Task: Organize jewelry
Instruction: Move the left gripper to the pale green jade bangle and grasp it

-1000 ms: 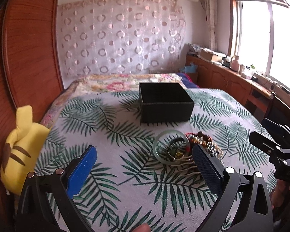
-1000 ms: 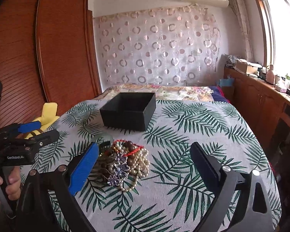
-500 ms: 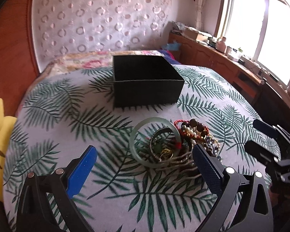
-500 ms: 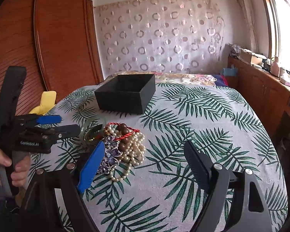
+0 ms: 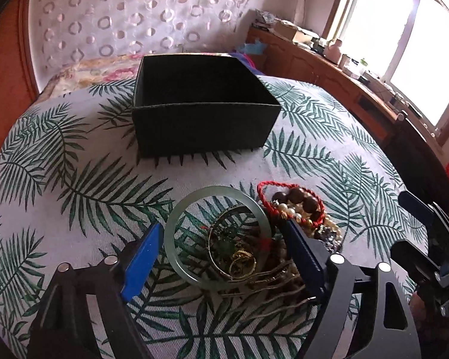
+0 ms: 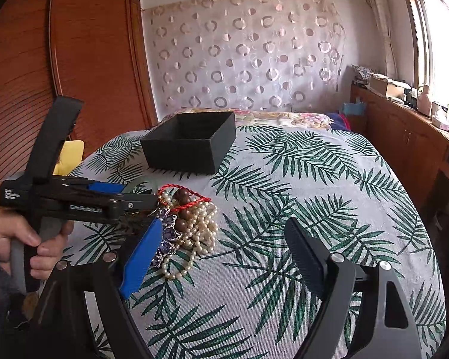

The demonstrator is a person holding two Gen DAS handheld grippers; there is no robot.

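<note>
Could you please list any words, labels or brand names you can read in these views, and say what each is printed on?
"GenRobot.AI": white lettering, slightly blurred, along the side of the left tongs, seen in the right wrist view.
Three small white lines on the rear of the same tool's body: too small to read.
Nothing else legible.

"GenRobot.AI" on left gripper [image 6: 140,202]

The left wrist view looks down close over the jewelry pile [image 5: 254,239]. The right wrist view sits farther back. Both share the black box [image 6: 191,143] and bed [image 6: 314,209].
</note>
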